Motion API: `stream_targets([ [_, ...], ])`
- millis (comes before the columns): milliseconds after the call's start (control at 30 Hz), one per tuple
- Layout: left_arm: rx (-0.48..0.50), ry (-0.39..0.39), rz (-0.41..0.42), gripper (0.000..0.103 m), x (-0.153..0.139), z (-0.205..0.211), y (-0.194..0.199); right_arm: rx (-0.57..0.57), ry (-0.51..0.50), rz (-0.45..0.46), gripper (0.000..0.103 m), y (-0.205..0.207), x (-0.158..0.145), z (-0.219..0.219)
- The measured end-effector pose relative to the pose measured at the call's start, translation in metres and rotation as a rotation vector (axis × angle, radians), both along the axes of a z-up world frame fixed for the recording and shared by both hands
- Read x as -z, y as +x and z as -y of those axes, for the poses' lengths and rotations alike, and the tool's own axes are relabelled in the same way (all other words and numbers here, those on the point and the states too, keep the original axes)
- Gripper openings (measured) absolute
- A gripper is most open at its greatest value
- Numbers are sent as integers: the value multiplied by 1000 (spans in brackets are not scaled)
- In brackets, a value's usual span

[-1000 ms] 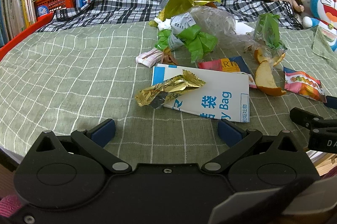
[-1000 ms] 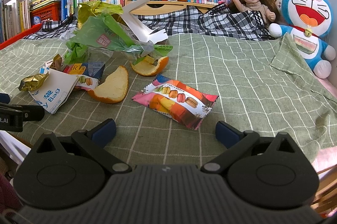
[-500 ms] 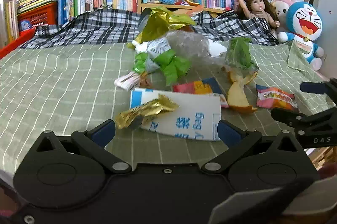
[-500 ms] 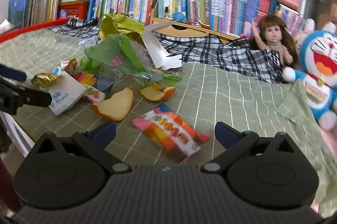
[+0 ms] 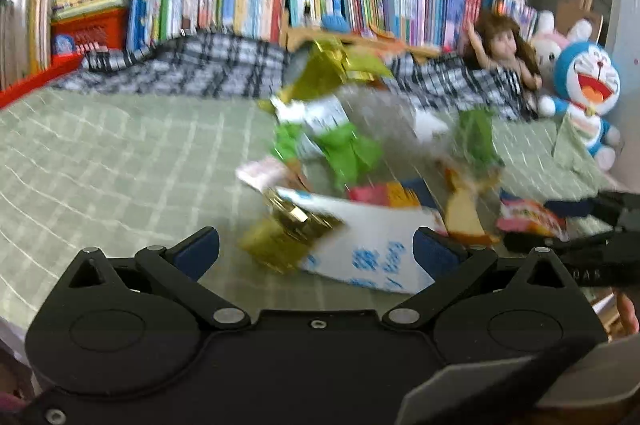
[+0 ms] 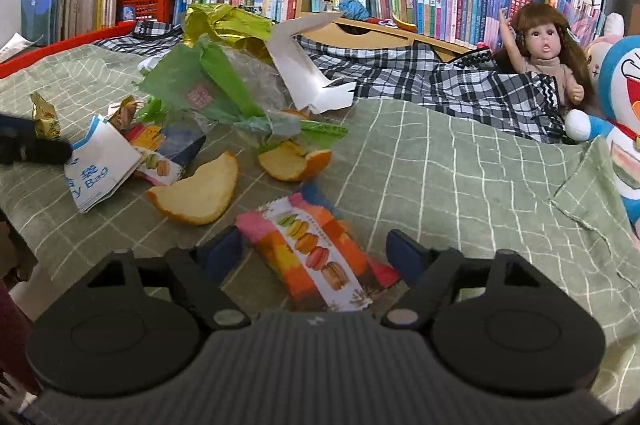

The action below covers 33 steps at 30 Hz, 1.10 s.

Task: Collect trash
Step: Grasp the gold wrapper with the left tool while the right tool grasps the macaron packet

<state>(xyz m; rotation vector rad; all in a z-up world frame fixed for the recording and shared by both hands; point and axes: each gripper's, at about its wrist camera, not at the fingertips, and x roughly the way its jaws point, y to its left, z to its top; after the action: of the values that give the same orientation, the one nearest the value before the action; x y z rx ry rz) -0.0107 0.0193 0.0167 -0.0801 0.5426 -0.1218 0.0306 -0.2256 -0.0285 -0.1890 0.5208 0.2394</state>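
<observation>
Jaws of the right gripper (image 6: 314, 251) have just been closing, not yet clenched, w/ the macaron wrapper (image 6: 316, 249) between them at lower centre, probably the first pick since it lies nearest. Left gripper (image 5: 316, 251) jaws released, empty, aimed at the gold foil wrapper (image 5: 286, 229) on the white bag (image 5: 372, 251). Orange peel (image 6: 196, 191) & green plastic (image 6: 208, 85) lie mid-left on the green checked cloth (image 6: 460, 165), loosely heaped.

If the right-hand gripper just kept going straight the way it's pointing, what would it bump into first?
Most likely the macaron snack packet, which already lies between the open fingers of the right gripper. The jaws have just been closing around it. Beyond it is bare green checked cloth.
</observation>
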Motion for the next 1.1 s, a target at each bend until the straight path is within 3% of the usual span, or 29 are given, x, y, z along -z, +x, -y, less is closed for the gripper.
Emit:
stream_targets([
  [67, -8, 11, 13, 103, -2, -6, 0, 3, 8, 2, 76, -1, 1, 0],
  [200, -22, 43, -2, 101, 5, -9, 8, 8, 46, -4, 51, -1, 2, -1],
  [233, -16, 41, -8, 98, 7, -7, 10, 9, 48, 1, 49, -2, 2, -2],
  [300, 1, 33, -34, 79, 12, -2, 13, 12, 48, 15, 47, -6, 0, -5],
  [367, 24, 39, -52, 68, 19, 3, 12, 8, 57, 24, 47, -11, -1, -7],
  [400, 27, 45, -55, 68, 22, 5, 11, 6, 59, 28, 47, -14, -1, -8],
  [467, 26, 58, -30, 68, 25, 7, 4, 3, 59, 32, 47, -18, -2, -10],
  [567, 24, 56, -11, 79, 27, 7, -1, 9, 62, 40, 47, -22, -3, -12],
  [733, -10, 35, -6, 87, 22, 0, -8, 28, 74, 45, 47, -24, -3, -12],
  [867, 2, 30, 40, 102, 9, -3, -29, 35, 80, 48, 47, -26, -3, -11],
  [1033, 31, 47, 33, 102, 13, 1, -50, 42, 95, 48, 46, -30, -3, -12],
  [1100, 25, 71, 5, 88, 19, 5, -46, 48, 105, 44, 46, -32, -3, -13],
])
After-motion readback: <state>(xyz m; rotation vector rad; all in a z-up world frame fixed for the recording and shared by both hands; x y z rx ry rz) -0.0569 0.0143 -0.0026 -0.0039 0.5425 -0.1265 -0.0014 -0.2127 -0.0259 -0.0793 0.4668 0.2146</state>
